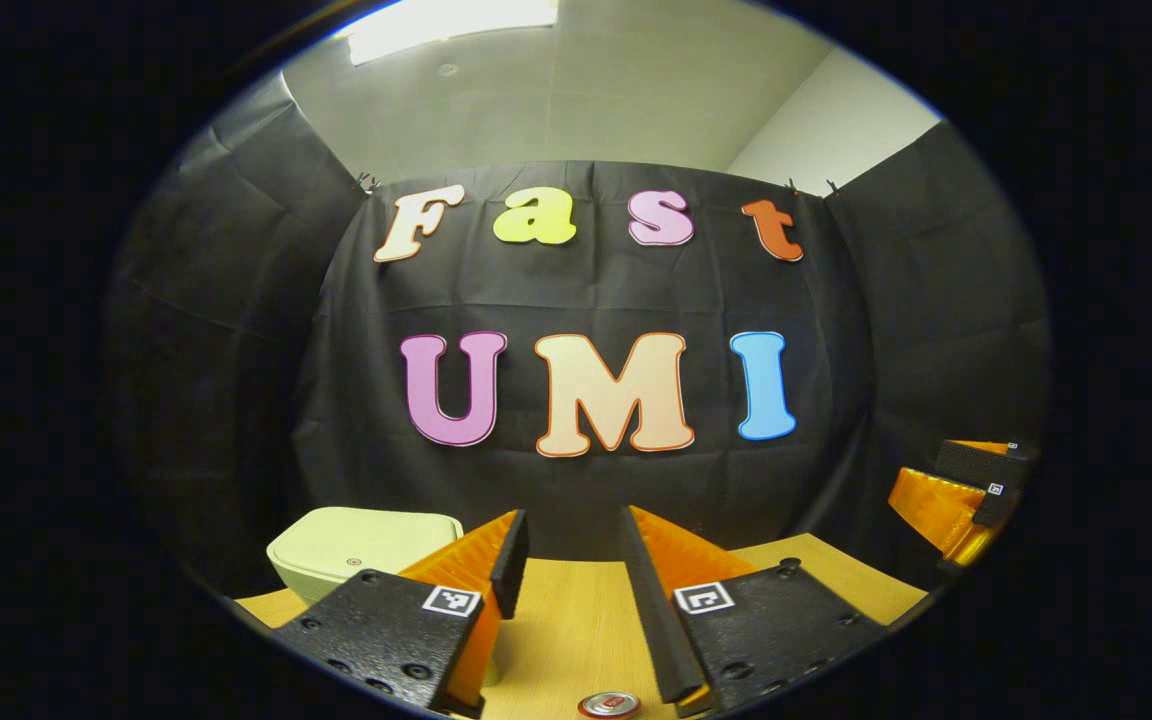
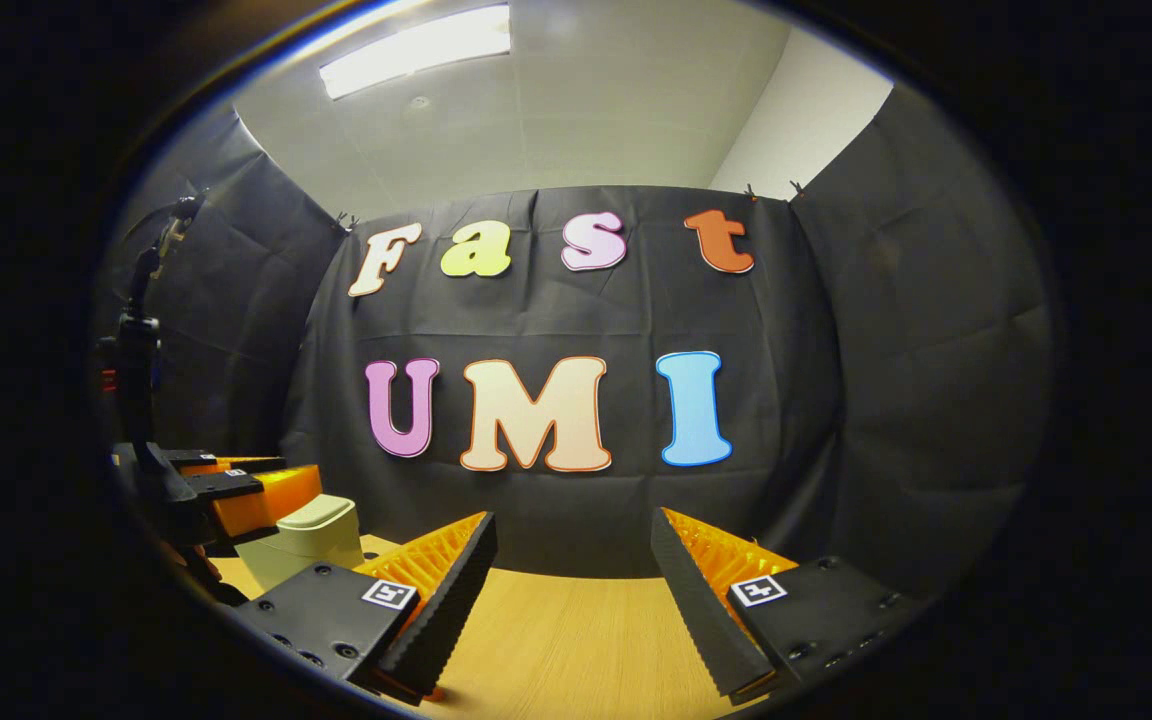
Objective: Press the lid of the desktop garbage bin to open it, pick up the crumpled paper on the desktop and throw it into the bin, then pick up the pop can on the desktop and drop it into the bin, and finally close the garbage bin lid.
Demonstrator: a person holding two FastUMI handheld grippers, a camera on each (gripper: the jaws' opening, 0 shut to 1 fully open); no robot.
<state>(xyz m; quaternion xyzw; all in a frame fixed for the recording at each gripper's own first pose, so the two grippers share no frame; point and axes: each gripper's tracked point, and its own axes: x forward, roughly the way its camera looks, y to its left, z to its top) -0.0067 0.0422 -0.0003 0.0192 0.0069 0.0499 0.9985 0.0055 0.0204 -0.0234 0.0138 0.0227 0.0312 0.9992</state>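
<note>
nothing looks started: the bin (image 1: 361, 555) sits at the far left of the counter (image 1: 576, 620) with its lid down, and both claws hover spread apart, holding nothing. the left claw (image 1: 576, 560) has the can (image 1: 608, 705) just below it, near edge. the right claw (image 2: 576, 580) looks over bare counter, with the bin and the other claw off to its left. i can't spot the crumpled paper.
</note>
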